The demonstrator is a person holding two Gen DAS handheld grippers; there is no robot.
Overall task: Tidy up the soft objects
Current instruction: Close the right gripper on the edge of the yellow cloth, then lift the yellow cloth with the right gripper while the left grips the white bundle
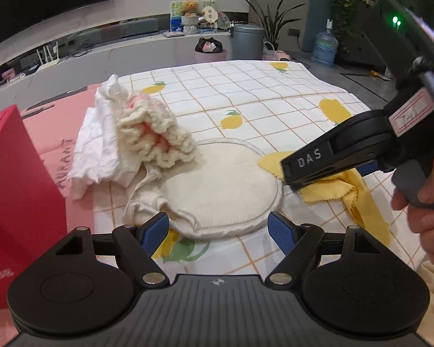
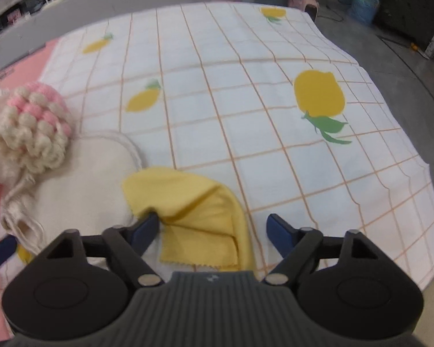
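Observation:
A round cream pad (image 1: 217,190) lies on the lemon-print tablecloth (image 1: 246,92). A cream and pink crocheted piece (image 1: 156,133) leans on its far left edge, against a crumpled white cloth (image 1: 98,150). A folded yellow cloth (image 2: 199,214) lies at the pad's right edge and also shows in the left wrist view (image 1: 332,185). My left gripper (image 1: 218,228) is open, its fingers straddling the pad's near edge. My right gripper (image 2: 212,231) is open over the yellow cloth, its left finger touching the fold. From the left view the right gripper (image 1: 292,179) shows side-on.
A red box (image 1: 17,196) stands at the left on a pink sheet (image 1: 52,133). The tablecloth (image 2: 246,101) stretches far and right to the table edge. Beyond are a bin (image 1: 247,40), pot plants and a water bottle (image 1: 324,49) on the floor.

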